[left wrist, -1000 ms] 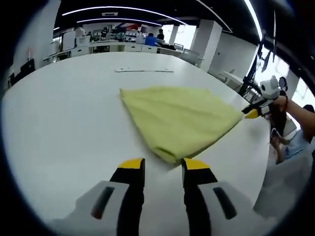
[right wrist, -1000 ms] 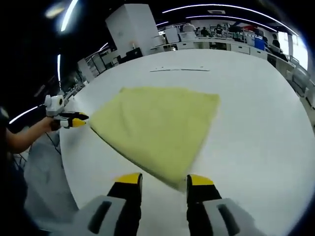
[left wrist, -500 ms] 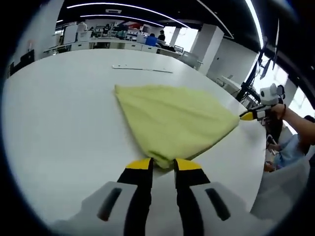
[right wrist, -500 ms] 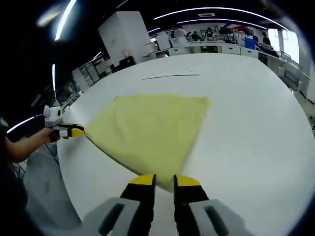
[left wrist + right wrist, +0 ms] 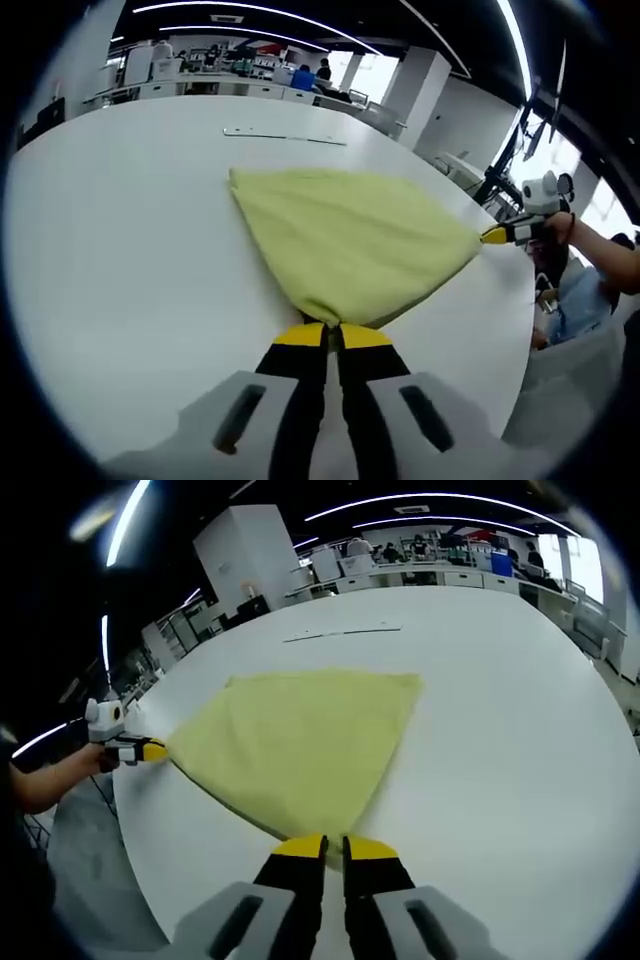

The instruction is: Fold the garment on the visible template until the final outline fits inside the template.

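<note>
The yellow-green soft cloth garment [image 5: 350, 240] lies flat on the round white table [image 5: 120, 260], toward its near edge. I have my left gripper [image 5: 332, 335] pinched on one near corner and my right gripper [image 5: 333, 847] pinched on the other, apparently ready to lift both corners for a fold. It looks smooth and already doubled.

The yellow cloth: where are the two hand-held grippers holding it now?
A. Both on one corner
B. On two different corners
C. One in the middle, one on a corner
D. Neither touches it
B: the left hand-held gripper pinches one corner of the yellow cloth; the right hand-held gripper pinches another.
</note>
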